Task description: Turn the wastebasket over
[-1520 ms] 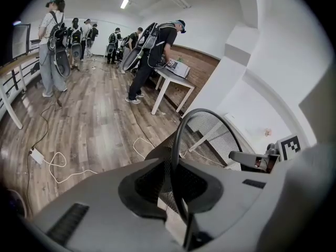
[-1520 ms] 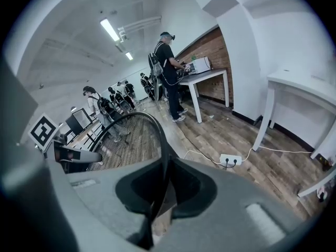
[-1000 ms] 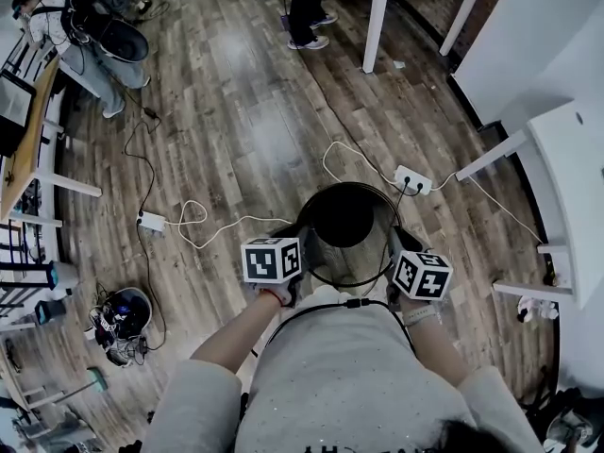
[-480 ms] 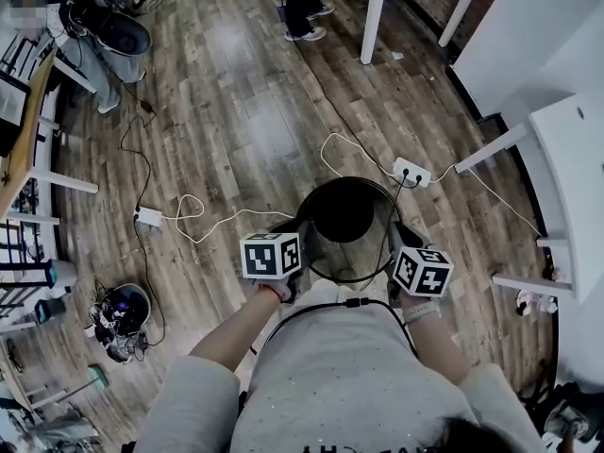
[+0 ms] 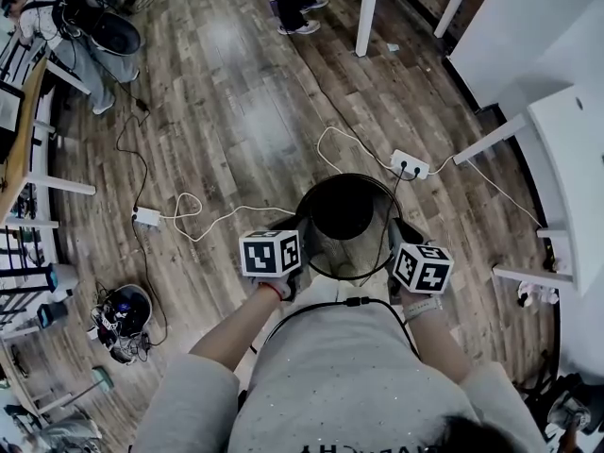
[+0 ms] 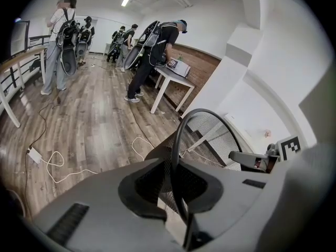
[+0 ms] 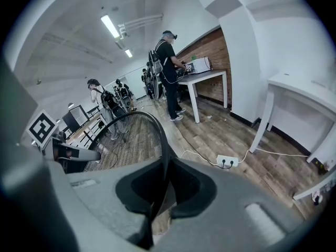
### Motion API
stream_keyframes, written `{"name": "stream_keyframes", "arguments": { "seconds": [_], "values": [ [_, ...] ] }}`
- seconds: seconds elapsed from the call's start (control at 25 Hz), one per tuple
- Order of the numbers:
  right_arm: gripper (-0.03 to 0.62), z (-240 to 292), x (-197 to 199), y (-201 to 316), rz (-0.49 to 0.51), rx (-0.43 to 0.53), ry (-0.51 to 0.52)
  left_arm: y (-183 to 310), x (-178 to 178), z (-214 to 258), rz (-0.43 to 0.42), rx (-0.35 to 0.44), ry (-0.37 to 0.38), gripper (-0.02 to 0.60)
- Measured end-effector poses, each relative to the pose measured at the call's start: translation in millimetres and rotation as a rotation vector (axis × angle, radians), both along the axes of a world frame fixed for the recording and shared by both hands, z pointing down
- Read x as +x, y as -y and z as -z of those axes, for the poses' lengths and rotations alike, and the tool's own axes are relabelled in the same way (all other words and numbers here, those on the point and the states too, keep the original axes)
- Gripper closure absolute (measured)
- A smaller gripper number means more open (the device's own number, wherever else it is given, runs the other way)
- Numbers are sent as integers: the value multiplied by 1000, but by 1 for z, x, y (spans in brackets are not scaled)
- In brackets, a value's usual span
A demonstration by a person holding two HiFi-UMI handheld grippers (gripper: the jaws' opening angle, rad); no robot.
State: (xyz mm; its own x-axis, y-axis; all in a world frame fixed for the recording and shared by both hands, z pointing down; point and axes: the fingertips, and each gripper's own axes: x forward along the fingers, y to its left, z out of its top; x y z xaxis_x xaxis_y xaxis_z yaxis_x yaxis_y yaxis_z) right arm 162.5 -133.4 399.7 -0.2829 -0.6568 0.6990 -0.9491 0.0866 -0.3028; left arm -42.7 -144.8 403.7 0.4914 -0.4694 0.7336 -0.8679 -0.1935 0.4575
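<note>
The wastebasket (image 5: 330, 255) is a black mesh bin. It sits right in front of the person, between the two grippers, with its open mouth facing up. The head view looks straight down into it. Whether its bottom rests on the wood floor (image 5: 236, 121) or hangs a little above it cannot be told.

The left gripper (image 5: 298, 240) bites the bin on its left side. In the left gripper view its jaws are squeezed tight on the thin rim (image 6: 175, 140), with some mesh caught between them too. The right gripper (image 5: 394, 236) does the same on the other side, and in its own view the jaws pinch the rim with only the wire between them.

Why hold it like this? With one grip on each side, straight across from each other, the bin can probably swing round like a wheel on a stick, so the mouth tips down. The flip has not started yet.

A white cable (image 5: 198, 217) and a power strip (image 5: 410, 165) lie on the floor near the bin — it should be set down clear of them.
</note>
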Motion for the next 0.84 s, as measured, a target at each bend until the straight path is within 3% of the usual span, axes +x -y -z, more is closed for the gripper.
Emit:
{"name": "stream_keyframes", "arguments": {
  "seconds": [0.84],
  "values": [
    [572, -7, -1, 4, -12, -3, 11, 6, -1, -8, -2, -10, -4, 537]
  ]
}}
